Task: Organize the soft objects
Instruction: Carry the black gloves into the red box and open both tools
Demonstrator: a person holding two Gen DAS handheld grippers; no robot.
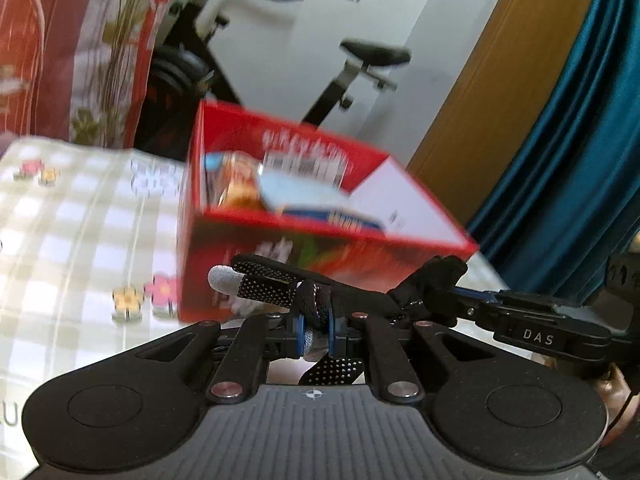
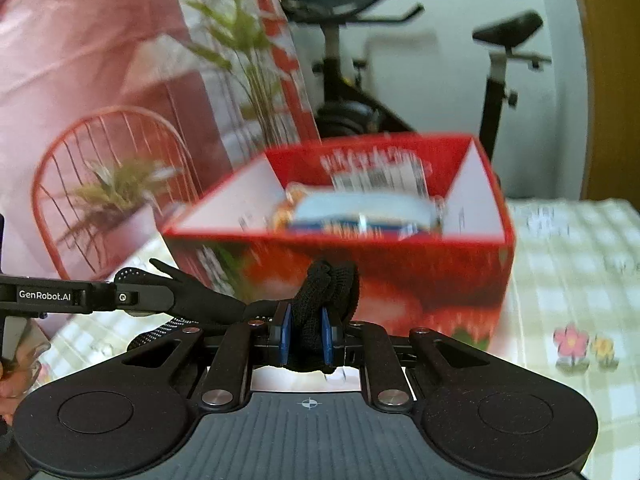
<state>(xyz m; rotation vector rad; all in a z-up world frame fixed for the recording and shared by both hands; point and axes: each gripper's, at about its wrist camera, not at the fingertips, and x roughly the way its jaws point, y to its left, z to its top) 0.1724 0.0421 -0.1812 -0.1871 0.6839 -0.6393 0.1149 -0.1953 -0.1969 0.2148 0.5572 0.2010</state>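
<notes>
Our left gripper (image 1: 318, 330) jaws squeeze one end of a black glove (image 1: 280, 292); our right gripper (image 2: 306, 334) jaws squeeze its other end. Past both jaws, a red box (image 1: 320, 252) sits on the checked cloth (image 1: 72, 220).

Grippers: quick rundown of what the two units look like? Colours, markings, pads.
Both are matte black with ribbed centre plates, round side discs, silver pivot rivets and a small crosshair mark. Left gripper and right gripper carry blue finger pads. Side labels read GenRobot.AI and DAS.
</notes>
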